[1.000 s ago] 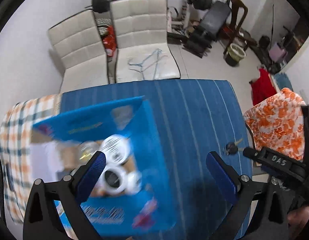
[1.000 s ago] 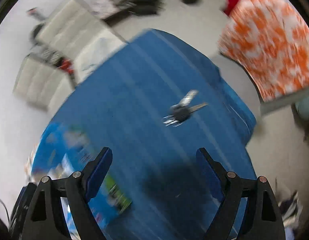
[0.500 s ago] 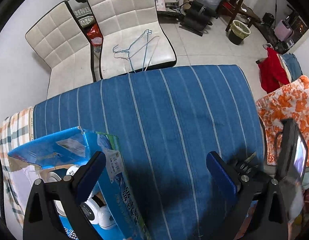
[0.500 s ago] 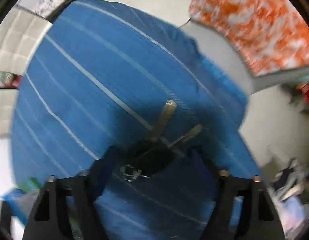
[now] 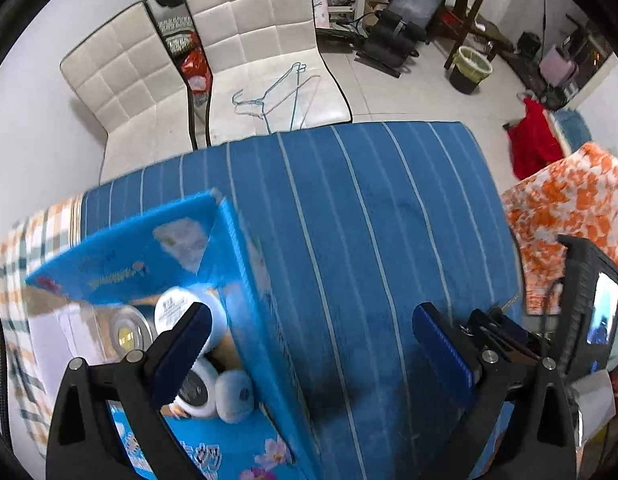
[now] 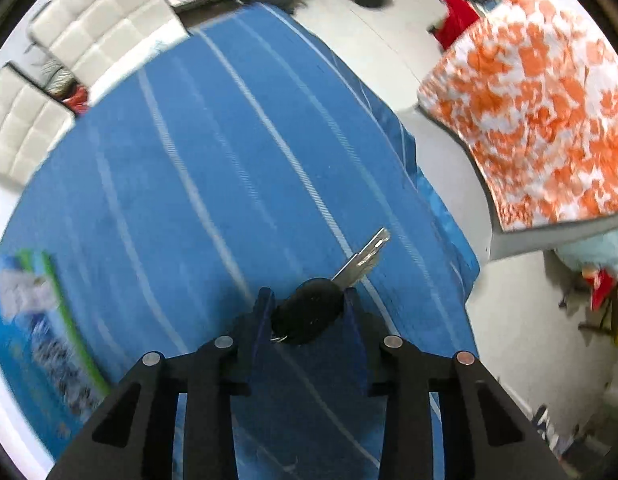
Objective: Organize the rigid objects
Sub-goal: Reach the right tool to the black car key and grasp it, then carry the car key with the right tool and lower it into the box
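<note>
A bunch of keys (image 6: 365, 258) with a black fob lies on the blue striped tablecloth (image 6: 229, 160) near its right edge. My right gripper (image 6: 309, 300) points straight down over it. Its jaws are closing, and both pads touch the fob's sides. An open blue cardboard box (image 5: 245, 280) holds white round jars (image 5: 177, 304). It stands at the table's left, also visible in the right wrist view as the box (image 6: 41, 320). My left gripper (image 5: 309, 320) hangs open, with one finger above the box and the other above the cloth. Nothing is between its fingers.
Two white quilted chairs (image 5: 261, 40) stand beyond the table's far edge, with wire hangers (image 5: 277, 92) on one seat. An orange-and-white patterned cloth (image 6: 549, 100) lies to the right past the table edge. A checked cloth (image 5: 29, 248) lies left of the box.
My right gripper came down onto the keys and its fingers drew in around the black fob. My left gripper sank a little, and the box shows larger under its left finger.
</note>
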The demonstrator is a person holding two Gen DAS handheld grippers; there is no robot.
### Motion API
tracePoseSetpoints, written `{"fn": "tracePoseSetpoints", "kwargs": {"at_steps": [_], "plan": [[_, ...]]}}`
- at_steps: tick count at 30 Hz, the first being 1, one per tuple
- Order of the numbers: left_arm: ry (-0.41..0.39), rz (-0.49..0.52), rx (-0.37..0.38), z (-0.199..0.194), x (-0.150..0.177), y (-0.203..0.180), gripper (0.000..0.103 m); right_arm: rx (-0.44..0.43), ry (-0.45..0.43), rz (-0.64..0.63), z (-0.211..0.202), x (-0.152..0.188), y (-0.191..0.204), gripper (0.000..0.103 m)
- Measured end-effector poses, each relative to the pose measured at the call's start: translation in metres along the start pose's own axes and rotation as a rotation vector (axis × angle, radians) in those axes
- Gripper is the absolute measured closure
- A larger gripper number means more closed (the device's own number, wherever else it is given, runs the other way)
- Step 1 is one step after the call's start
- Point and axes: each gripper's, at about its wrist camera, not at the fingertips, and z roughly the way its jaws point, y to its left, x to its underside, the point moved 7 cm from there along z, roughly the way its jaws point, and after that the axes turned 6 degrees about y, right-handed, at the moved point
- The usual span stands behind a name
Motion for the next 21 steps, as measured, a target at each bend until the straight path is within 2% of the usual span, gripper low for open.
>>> {"fn": "tracePoseSetpoints", "kwargs": {"at_steps": [5,9,14,21], "plan": [[-0.026,-0.053,0.058,-0.022,0.027,0.026,0.000,-0.084,-0.080,-0.066,-0.055,0.021,0.012,0.067],[-0.045,-0.097,0.081,-0.053,0.060,0.055,0.000,-0.130,-0.160,-0.147,-0.110,0.051,0.034,0.067],[-0.142,-0.100,0.025,-0.109,0.097,0.094,0.000,-0.181,-0.235,-0.264,-0.169,0.101,0.080,0.067],[-0.241,-0.168,-0.043,-0.172,0.137,0.150,0.000,-0.244,-0.327,-0.419,-0.242,0.172,0.149,0.067]]}}
